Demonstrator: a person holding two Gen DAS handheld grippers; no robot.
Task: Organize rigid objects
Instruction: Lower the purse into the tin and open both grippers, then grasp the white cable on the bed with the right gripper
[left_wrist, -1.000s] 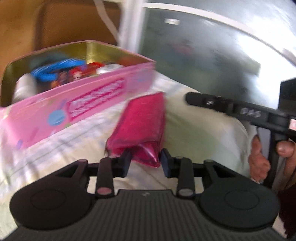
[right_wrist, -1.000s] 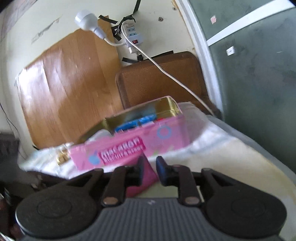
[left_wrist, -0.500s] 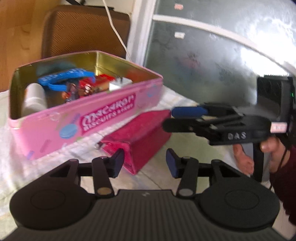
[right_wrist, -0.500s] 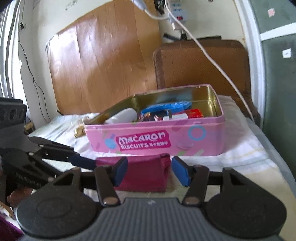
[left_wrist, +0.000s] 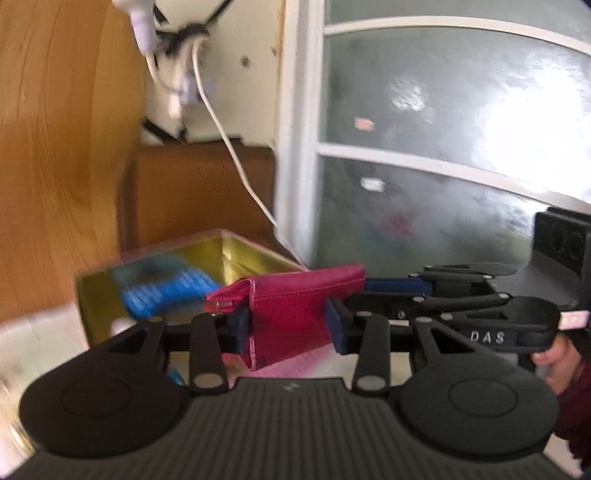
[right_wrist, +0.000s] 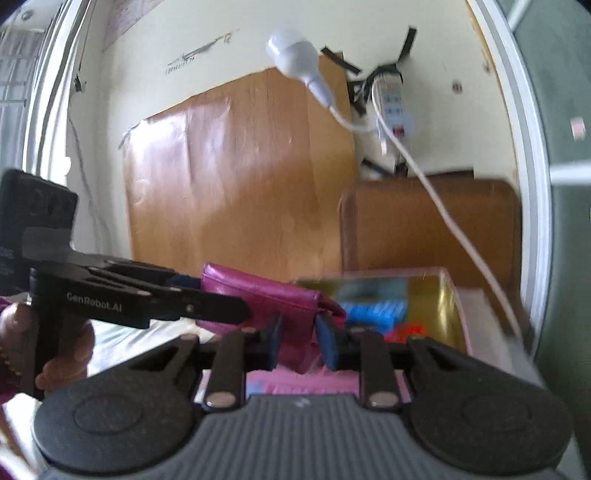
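A magenta pouch hangs in the air above the near wall of the pink biscuit tin. My left gripper is shut on one end of it. My right gripper is shut on the other end of the pouch. In the left wrist view the right gripper's blue-padded fingers clamp the pouch's far end. The tin is open, gold inside, and holds a blue item and a red item.
A white cable runs down from a wall power strip behind the tin. A brown headboard and a wood panel stand behind. Frosted glass is to the right. White cloth covers the surface.
The pouch lay on the cloth in front of the tin half a second ago. Both grippers have closed on it and lifted it up over the tin's near wall.
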